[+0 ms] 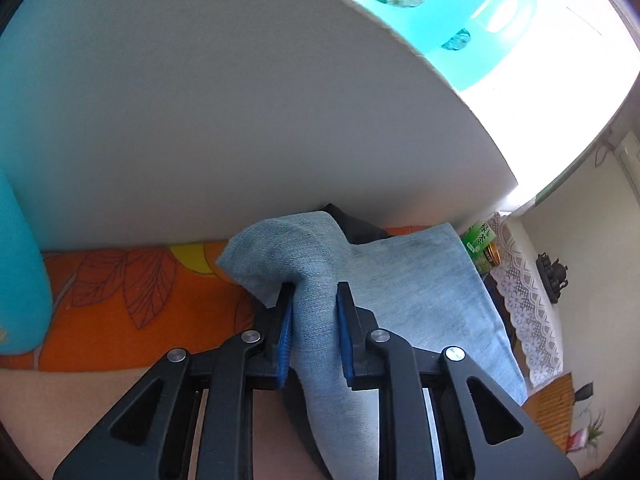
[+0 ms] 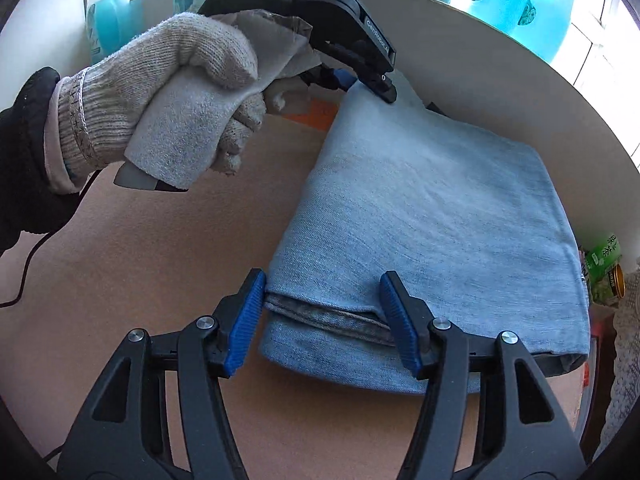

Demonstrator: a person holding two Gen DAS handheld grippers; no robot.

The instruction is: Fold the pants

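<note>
Right gripper (image 2: 322, 322): jaws apart, straddling the near hem of the folded jeans (image 2: 432, 208) on the brown pad (image 2: 160, 248). Left gripper (image 1: 314, 320) clamped on the jeans' far corner. White board (image 1: 200, 100) behind the jeans hides most of the blue bottles (image 2: 532, 4).

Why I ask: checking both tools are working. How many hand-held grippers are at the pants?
2. The left hand-held gripper pinches a far corner of the folded pants; the right hand-held gripper sits at the near edge, jaws open astride it. None seems hidden.
</note>
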